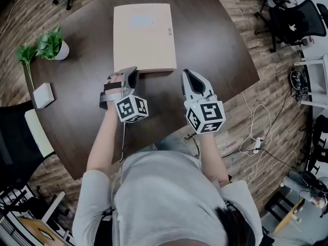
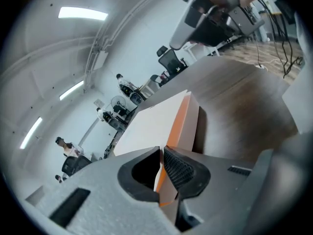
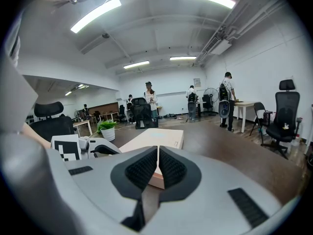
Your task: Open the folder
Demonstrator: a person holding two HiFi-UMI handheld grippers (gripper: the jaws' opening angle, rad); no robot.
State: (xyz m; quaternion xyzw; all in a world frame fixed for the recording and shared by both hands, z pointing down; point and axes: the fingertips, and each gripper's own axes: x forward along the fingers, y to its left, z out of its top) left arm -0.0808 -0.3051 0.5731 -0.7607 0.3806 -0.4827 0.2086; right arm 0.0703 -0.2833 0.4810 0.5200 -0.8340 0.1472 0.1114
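A beige folder (image 1: 143,37) lies flat and closed on the dark round table (image 1: 215,45). My left gripper (image 1: 130,77) sits at the folder's near left corner. In the left gripper view the thin cover edge of the folder (image 2: 161,121) runs between the jaws, and the left gripper (image 2: 161,169) is shut on it. My right gripper (image 1: 188,77) hovers just off the folder's near right corner, jaws shut with nothing between them. In the right gripper view the right gripper (image 3: 158,168) points at the folder (image 3: 159,140), with the left gripper (image 3: 98,148) to its left.
A potted plant (image 1: 51,45) and a white box (image 1: 43,95) sit at the table's left side. Office chairs (image 1: 297,22) stand at the far right, and cables (image 1: 259,137) lie on the wooden floor. People stand in the room behind (image 3: 227,99).
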